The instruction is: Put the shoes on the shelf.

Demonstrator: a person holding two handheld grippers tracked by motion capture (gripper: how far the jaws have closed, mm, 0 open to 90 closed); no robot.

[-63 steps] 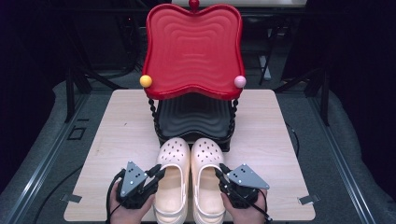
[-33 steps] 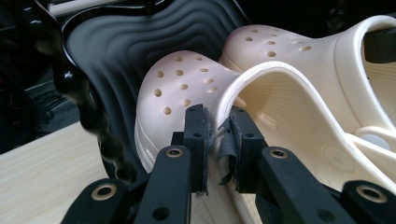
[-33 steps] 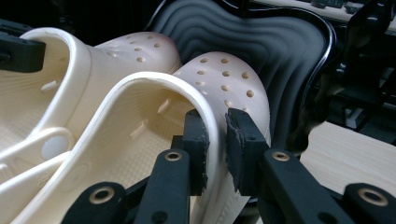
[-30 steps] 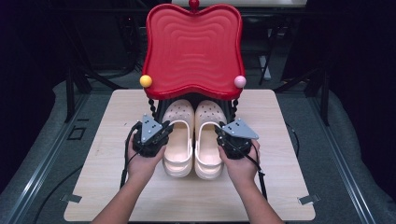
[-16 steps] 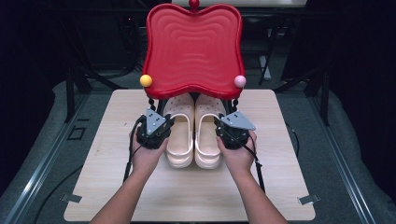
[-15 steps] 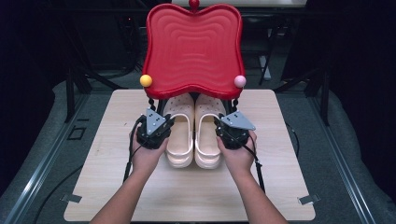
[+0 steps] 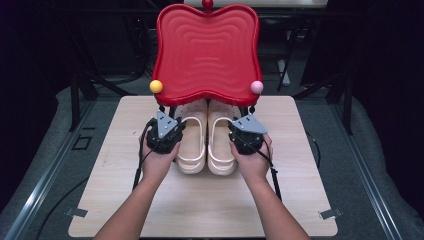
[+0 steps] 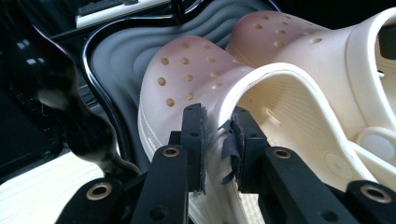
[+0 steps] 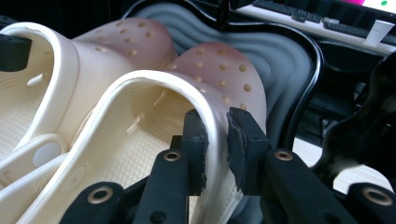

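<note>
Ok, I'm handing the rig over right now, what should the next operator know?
Left tool: shut on the outer wall of the left clog.
Right tool: shut on the outer wall of the right clog.
Clogs: side by side, toes on the grey lower tray under the red top tray, heels over the table.
Done: toes are in.
Left: probably push them fully in, then release.
</note>
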